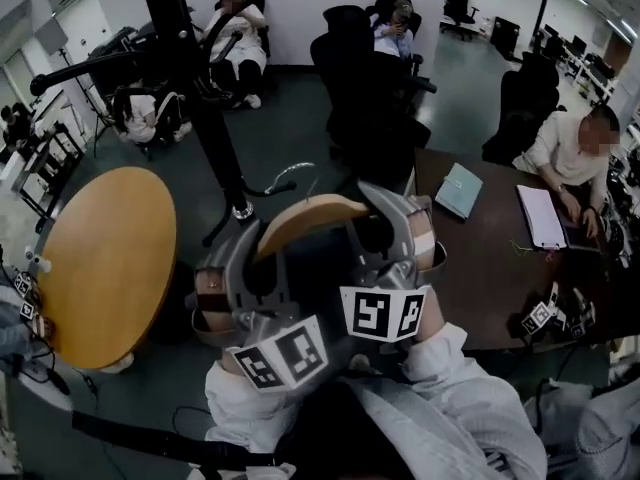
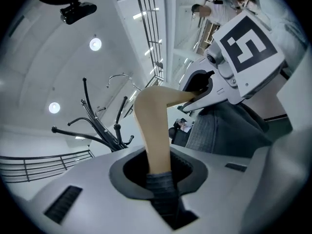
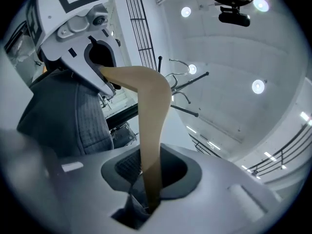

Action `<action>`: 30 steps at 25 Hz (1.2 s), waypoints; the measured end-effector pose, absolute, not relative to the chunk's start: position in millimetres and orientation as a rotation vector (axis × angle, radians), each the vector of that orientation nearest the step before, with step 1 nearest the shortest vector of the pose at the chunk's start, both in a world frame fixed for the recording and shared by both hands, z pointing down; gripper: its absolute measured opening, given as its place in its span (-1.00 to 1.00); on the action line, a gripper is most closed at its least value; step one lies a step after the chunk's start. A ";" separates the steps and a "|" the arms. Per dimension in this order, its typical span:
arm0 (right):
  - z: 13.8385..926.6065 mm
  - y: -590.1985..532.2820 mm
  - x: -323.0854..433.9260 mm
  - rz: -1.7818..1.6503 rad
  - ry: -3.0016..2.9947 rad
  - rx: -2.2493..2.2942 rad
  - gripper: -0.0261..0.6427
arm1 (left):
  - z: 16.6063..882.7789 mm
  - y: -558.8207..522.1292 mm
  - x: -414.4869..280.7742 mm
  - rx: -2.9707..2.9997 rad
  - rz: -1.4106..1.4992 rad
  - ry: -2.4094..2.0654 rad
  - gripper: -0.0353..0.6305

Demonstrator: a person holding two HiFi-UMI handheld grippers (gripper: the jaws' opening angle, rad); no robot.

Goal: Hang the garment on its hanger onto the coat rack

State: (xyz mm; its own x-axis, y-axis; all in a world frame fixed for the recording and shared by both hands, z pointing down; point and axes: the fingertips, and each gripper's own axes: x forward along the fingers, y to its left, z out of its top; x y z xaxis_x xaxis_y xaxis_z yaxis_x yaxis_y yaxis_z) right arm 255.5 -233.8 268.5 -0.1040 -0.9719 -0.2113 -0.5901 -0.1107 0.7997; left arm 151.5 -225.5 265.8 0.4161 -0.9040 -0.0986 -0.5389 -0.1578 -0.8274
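I hold a tan wooden hanger up close under the head camera, with a dark grey garment draped on it. My left gripper is shut on the hanger's left arm, pinching garment cloth there too. My right gripper is shut on the other arm. The hanger's metal hook points toward the black coat rack, which stands just beyond to the upper left. In both gripper views the rack's curved pegs rise behind the hanger.
A round wooden table stands at the left. At the right a person works at a dark desk holding papers. Black office chairs and seated people are behind the rack. The rack's base feet spread over the floor.
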 end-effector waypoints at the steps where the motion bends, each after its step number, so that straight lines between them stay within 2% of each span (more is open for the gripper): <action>1: 266.8 -238.5 254.8 -1.122 -1.747 1.697 -0.68 | 264.6 -226.4 151.2 -1.814 -0.565 1.275 -0.69; 20: 239.0 -380.7 193.8 -1.246 -2.012 1.547 -0.66 | 238.8 -344.2 96.0 -1.654 -0.676 1.510 -0.69; 30: 263.9 -445.2 165.9 -1.211 -2.059 1.467 -0.66 | 264.7 -405.4 70.4 -1.693 -0.714 1.548 -0.69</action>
